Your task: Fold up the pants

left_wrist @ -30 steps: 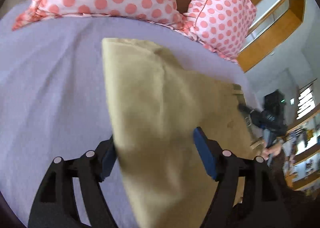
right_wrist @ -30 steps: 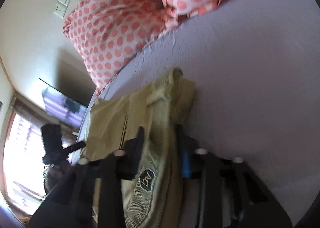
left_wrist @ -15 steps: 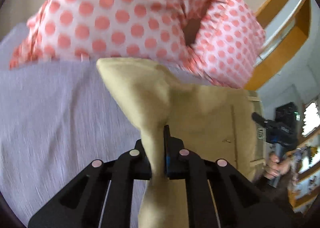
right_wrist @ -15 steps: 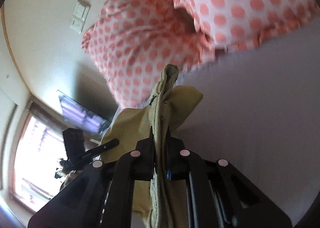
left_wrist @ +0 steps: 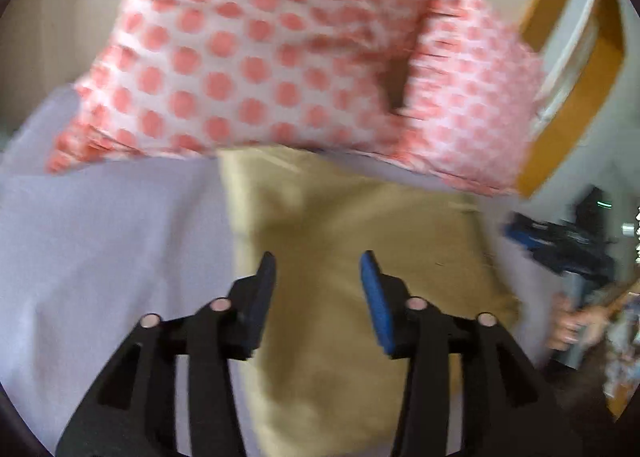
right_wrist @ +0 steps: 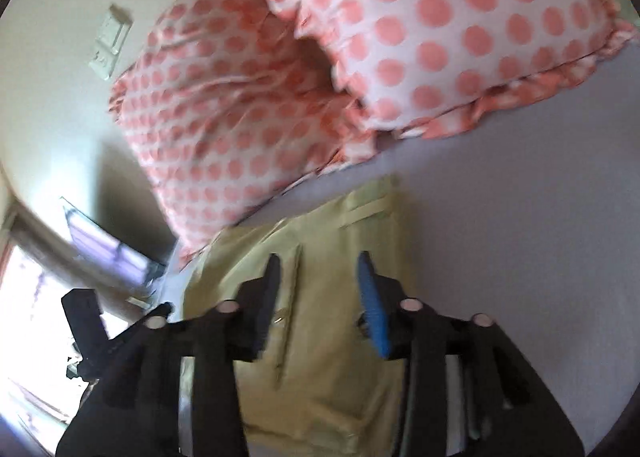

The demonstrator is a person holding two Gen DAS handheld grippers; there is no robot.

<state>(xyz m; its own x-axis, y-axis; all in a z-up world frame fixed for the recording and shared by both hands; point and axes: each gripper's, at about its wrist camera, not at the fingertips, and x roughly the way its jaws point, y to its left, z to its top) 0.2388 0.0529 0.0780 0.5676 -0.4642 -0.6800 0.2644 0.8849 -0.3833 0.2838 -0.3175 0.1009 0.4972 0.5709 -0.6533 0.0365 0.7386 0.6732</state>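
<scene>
The tan pants (left_wrist: 340, 225) lie flat on the lavender bed sheet (left_wrist: 100, 249), their far edge up against the pillows. My left gripper (left_wrist: 318, 269) is open and empty just above the cloth near its left edge. In the right wrist view the pants (right_wrist: 320, 357) show a belt loop and a seam at the waist end. My right gripper (right_wrist: 318, 269) is open and empty above that end. The other gripper shows at the right edge of the left wrist view (left_wrist: 560, 241) and at the left of the right wrist view (right_wrist: 88, 317).
Two white pillows with pink dots (left_wrist: 280, 57) (right_wrist: 340, 69) lie at the head of the bed, just beyond the pants. A wall switch plate (right_wrist: 110, 43) is on the wall. A wooden frame (left_wrist: 572, 89) and a bright window (right_wrist: 28, 297) flank the bed.
Half a second ago both grippers were shut on lifted folds of the pants. Both have now opened and let go, and the pants lie flat nearer the pillows.
</scene>
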